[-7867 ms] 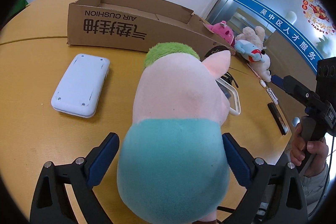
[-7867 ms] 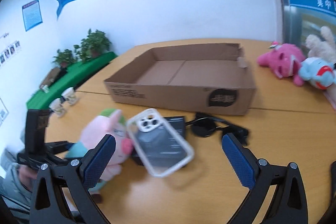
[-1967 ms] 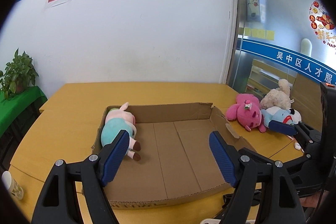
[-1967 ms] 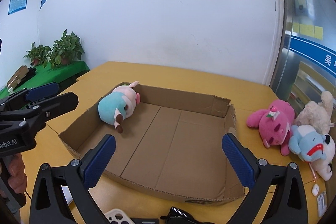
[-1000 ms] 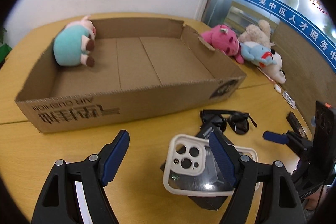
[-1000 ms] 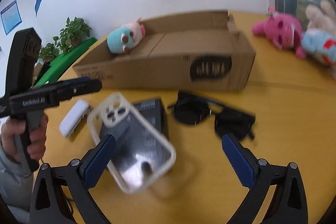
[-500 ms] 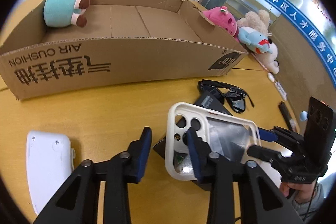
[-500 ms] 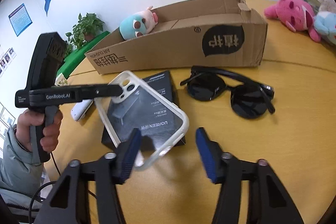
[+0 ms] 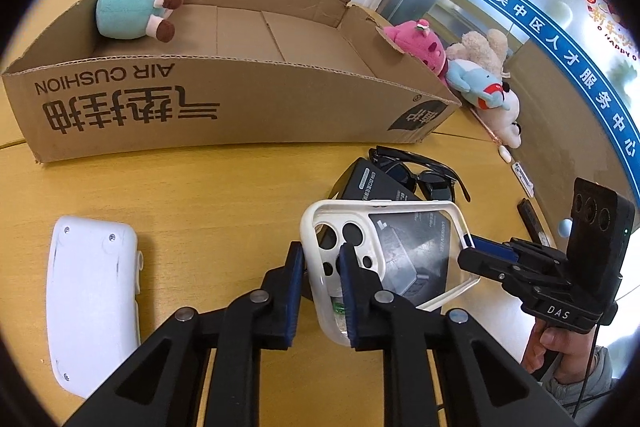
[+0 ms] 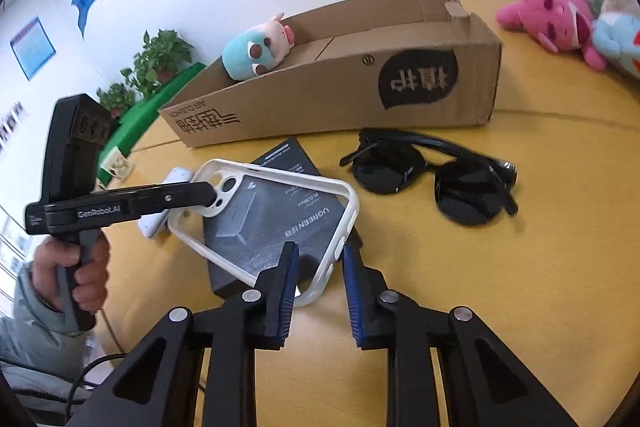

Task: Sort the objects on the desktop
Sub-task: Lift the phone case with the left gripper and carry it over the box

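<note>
A white-rimmed clear phone case (image 9: 360, 205) (image 10: 280, 179) lies tilted on a black product box (image 9: 372, 183) (image 10: 288, 159) on the wooden table. My left gripper (image 9: 320, 263) is closing on the case's camera end, with the rim pinched between its blue pads. At the opposite corner my right gripper (image 10: 319, 263) is closing too, pads against the rim. Black sunglasses (image 9: 420, 175) (image 10: 432, 175) lie just beyond. A teal and pink pig plush (image 9: 132, 7) (image 10: 256, 55) rests in the far left corner of the open cardboard box (image 9: 240, 99) (image 10: 320, 99).
A white device (image 9: 92, 303) (image 10: 160, 223) lies face down left of the case. Pink, beige and blue plush toys (image 9: 420, 43) (image 10: 552, 15) sit beside the box's right end. Small dark items (image 9: 530, 215) lie near the table's right edge. A person's hands hold both gripper handles.
Both pairs of jaws have narrowed from wide open to tight around the phone case's rim. The left gripper has come lower and nearer to the case.
</note>
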Demonstrator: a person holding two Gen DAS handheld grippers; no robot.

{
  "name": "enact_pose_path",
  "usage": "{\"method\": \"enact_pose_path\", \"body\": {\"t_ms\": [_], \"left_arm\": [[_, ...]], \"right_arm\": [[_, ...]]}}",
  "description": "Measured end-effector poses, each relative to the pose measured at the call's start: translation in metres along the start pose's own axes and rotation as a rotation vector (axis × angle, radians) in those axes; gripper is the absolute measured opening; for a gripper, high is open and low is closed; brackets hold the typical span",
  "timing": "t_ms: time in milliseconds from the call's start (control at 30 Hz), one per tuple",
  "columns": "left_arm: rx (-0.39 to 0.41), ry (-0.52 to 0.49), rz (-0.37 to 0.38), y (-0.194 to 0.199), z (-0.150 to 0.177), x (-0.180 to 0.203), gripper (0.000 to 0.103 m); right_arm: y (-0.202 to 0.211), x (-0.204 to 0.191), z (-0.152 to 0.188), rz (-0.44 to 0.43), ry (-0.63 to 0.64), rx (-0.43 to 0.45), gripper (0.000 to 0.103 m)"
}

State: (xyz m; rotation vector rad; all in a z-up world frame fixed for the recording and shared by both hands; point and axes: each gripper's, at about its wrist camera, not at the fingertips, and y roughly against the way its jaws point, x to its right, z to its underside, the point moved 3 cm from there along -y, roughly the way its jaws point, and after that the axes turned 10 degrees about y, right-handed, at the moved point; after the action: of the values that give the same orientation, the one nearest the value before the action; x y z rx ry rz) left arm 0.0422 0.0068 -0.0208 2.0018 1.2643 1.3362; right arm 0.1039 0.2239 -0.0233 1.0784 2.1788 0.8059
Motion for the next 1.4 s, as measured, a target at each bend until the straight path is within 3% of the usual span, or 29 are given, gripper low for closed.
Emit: {"method": "enact_pose_path", "body": {"t_ms": [200, 333, 700, 867, 1167, 1400], "left_arm": [[0.063, -0.001, 0.044, 0.017, -0.013, 0.004, 0.013], [0.14, -0.036, 0.042, 0.038, -0.04, 0.019, 0.013], [0.406, -0.157, 0.026, 0.108, -0.158, 0.055, 0.013], [0.497, -0.193, 0.009, 0.131, -0.215, 0.066, 0.013], [0.528, -0.158, 0.006, 0.124, -0.303, 0.059, 0.013], [0.447, -0.108, -0.085, 0.061, -0.352, 0.024, 0.013]], "right_arm": [[0.003, -0.003, -0.015, 0.042, 0.02, 0.033, 0.011], [0.015, -0.004, -0.044, 0.062, 0.054, 0.079, 0.01], [0.063, -0.01, -0.191, 0.084, 0.221, 0.339, 0.01], [0.067, -0.01, -0.256, 0.082, 0.284, 0.403, 0.01], [0.053, 0.0, -0.355, 0.077, 0.304, 0.431, 0.01], [-0.036, 0.038, -0.39, 0.072, 0.225, 0.324, 0.011]]}}
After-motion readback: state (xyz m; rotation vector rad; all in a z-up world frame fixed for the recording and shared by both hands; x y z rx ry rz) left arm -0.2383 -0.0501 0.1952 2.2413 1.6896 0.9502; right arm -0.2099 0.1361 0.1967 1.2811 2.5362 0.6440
